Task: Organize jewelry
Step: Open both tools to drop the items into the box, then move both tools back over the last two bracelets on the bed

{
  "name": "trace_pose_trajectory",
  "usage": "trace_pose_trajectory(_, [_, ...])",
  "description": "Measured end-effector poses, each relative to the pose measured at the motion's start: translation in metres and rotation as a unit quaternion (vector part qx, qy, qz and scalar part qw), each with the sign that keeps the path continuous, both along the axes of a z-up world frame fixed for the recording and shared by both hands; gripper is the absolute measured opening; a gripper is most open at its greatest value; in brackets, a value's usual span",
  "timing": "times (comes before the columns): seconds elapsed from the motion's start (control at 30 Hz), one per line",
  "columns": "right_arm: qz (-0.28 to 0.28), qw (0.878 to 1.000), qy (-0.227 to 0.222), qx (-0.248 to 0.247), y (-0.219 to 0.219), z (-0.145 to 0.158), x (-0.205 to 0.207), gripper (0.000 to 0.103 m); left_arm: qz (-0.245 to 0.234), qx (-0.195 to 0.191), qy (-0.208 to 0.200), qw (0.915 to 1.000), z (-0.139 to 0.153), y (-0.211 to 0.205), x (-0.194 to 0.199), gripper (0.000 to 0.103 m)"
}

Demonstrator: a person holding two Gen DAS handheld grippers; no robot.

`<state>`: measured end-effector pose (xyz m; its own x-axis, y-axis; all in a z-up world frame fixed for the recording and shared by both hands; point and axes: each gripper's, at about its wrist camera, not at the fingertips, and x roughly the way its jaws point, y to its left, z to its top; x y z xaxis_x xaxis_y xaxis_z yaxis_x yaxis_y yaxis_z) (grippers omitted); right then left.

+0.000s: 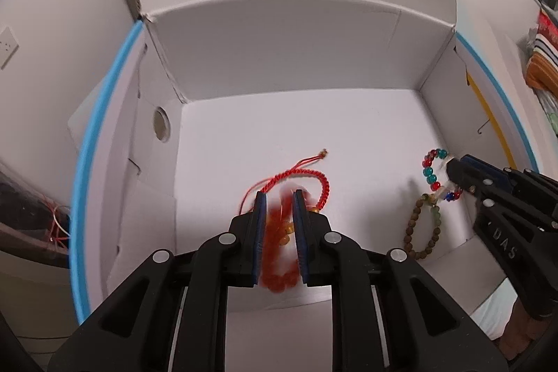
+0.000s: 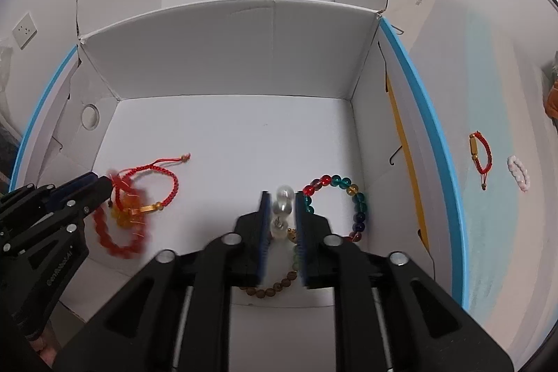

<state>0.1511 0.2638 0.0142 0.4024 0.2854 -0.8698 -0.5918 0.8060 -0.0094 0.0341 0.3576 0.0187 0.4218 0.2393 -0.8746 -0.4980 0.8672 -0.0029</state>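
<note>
Dangling red bead bracelet (image 1: 279,267) between left tongs (image 1: 280,197)

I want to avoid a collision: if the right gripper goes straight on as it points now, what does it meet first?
Probably the bare floor of the white box, then its back wall; the right gripper already holds the multicolored bead bracelet. Depth is unclear.

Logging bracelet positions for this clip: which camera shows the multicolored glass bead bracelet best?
The right wrist view: the multicolored bead bracelet shows nearly its whole loop on the box floor. The left wrist view catches only an edge-on part, partly hidden by the right hand-held gripper.
</note>
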Motion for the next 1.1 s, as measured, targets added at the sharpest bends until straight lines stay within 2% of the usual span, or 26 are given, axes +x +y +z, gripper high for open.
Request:
trace_pose_trajectory(0.03, [-0.002, 1.0, -0.003, 0.003, -0.001, 0.002, -0.001, 0.029, 0.001, 0.002, -0.003, 1.0, 0.003, 0.0, -0.002, 0.019])
trace_pose_trajectory(0.13, [-0.003, 1.0, -0.009, 0.014, -0.004, 0.01, -0.005, 0.042, 0.009, 0.011, -0.019, 0.9997, 0.014, -0.002, -0.008, 0.052])
trace_pose_trajectory(0.23, [-0.007, 0.999, -0.022, 0.034, -0.012, 0.024, -0.01, 0.055, 0.011, 0.027, -0.032, 0.9991, 0.025, -0.006, -0.015, 0.061])
trace_pose_trajectory(0.3, [-0.012, 0.998, -0.035, 0.048, -0.02, 0.033, -0.014, 0.068, 0.011, 0.03, -0.043, 0.9986, 0.031, -0.009, -0.018, 0.074])
trace_pose_trajectory(0.5, [-0.039, 0.995, -0.073, 0.06, -0.05, 0.06, -0.016, 0.085, -0.004, 0.039, -0.07, 0.9968, 0.046, -0.03, -0.021, 0.093])
trace_pose_trajectory(0.67, [-0.061, 0.991, -0.105, 0.057, -0.083, 0.071, -0.017, 0.093, -0.022, 0.041, -0.08, 0.9957, 0.053, -0.054, -0.015, 0.096])
trace_pose_trajectory(0.87, [-0.097, 0.986, -0.125, 0.051, -0.135, 0.079, -0.01, 0.095, -0.067, 0.04, -0.111, 0.9908, 0.066, -0.102, 0.005, 0.097])
trace_pose_trajectory(1.1, [-0.15, 0.977, -0.139, 0.056, -0.205, 0.088, 0.013, 0.095, -0.117, 0.037, -0.118, 0.9854, 0.07, -0.161, 0.038, 0.097])
